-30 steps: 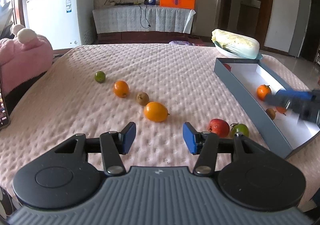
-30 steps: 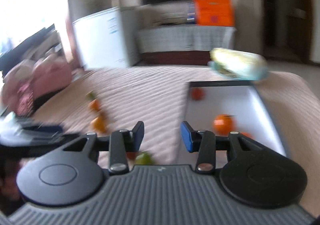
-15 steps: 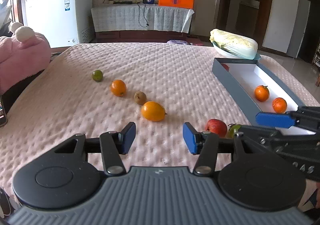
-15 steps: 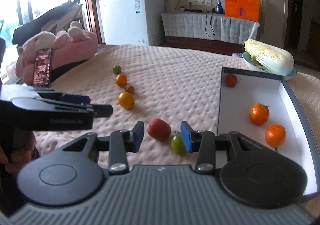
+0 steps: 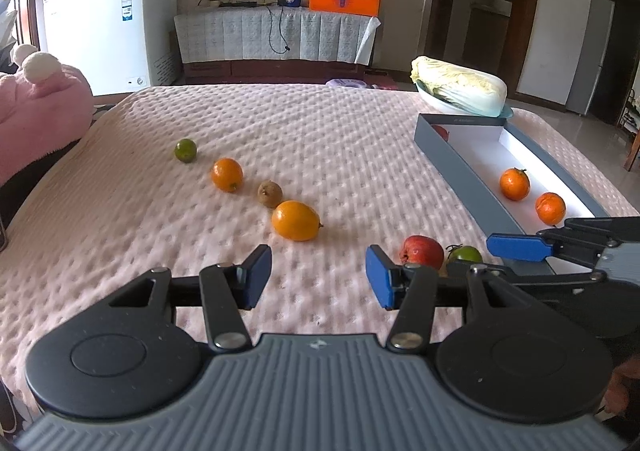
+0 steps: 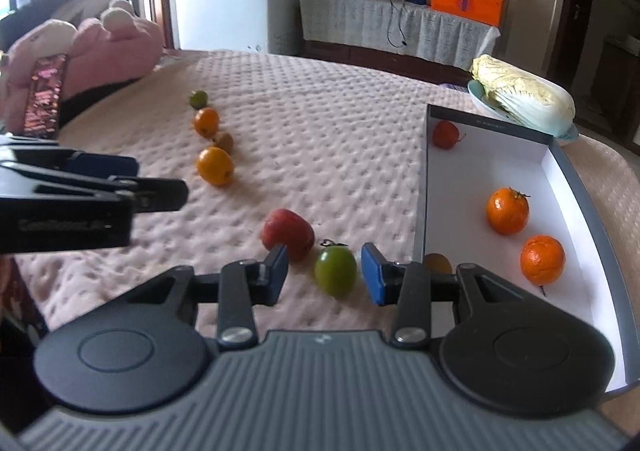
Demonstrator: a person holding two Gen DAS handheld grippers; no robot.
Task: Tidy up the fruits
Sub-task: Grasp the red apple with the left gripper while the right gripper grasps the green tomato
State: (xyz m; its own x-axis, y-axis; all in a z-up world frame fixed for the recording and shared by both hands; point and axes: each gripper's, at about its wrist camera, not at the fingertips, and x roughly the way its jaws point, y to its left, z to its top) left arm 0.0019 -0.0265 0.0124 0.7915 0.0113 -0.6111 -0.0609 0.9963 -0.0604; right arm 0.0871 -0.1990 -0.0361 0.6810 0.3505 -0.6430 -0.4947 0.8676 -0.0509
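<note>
While right gripper (image 6: 324,275) gapes, green fruit (image 6: 335,270) seemingly between fingers.

Both tools look alike: the left gripper (image 5: 318,277) and right gripper (image 6: 324,275) each show blue-padded fingers (image 5: 378,283) on black linkage arms with silver screws, two black round discs at 8 and 4 o'clock, ribbed grey body below.

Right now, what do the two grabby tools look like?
Both match. The left tool and the right tool each have two flat blue pads on black jointed links with silver pivot screws. Behind sit two round black discs and a ribbed grey body with a small logo. The left tool's black side carries blurred white lettering. No cables or sleeves show.
</note>
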